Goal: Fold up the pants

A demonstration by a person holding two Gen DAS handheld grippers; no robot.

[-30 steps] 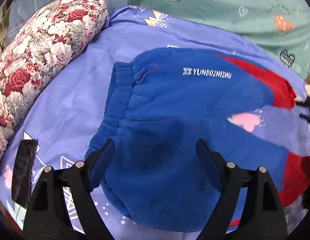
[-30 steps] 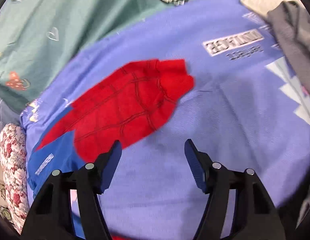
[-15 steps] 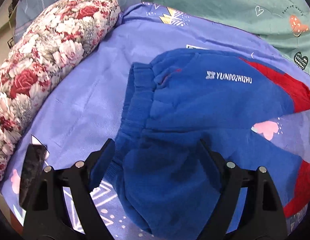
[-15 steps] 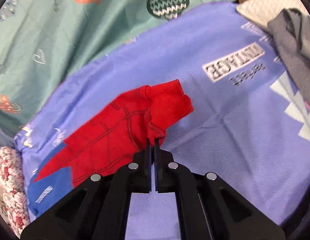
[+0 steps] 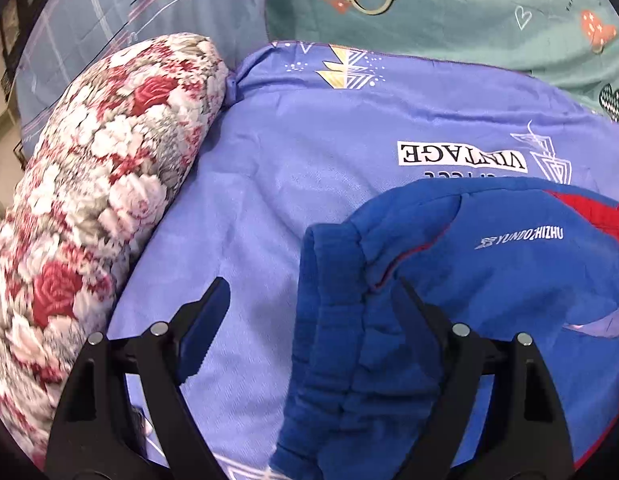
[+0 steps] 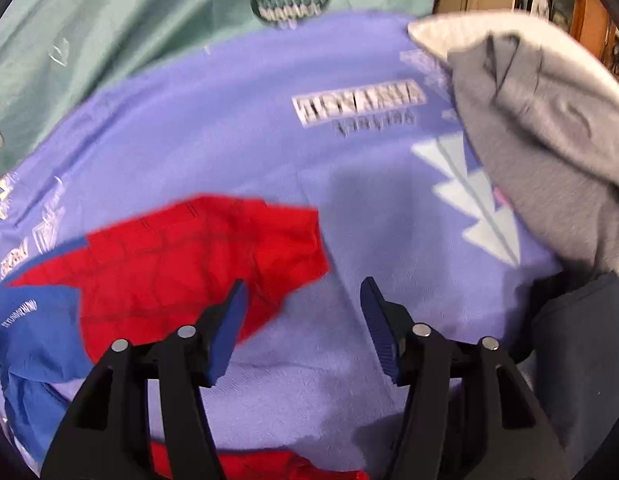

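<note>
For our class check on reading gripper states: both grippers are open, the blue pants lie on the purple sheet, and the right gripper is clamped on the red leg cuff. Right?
Not quite. The right wrist view shows the right gripper open, its jaws spread above the red leg cuff, gripping nothing. The left gripper is open too, and the blue pants do lie on the purple sheet.

A pair of thick blue fleece pants (image 5: 489, 300) with a red side panel and white lettering lies on a periwinkle printed bedsheet (image 5: 309, 152), its ribbed elastic waistband facing the camera. The left gripper (image 5: 309, 304) stands with its jaws spread wide, the waistband's edge between them and one finger over the blue cloth. A long rose-patterned floral bolster pillow (image 5: 89, 200) lies along the sheet's left side, with a teal heart-print cloth (image 5: 469, 12) behind.
</note>
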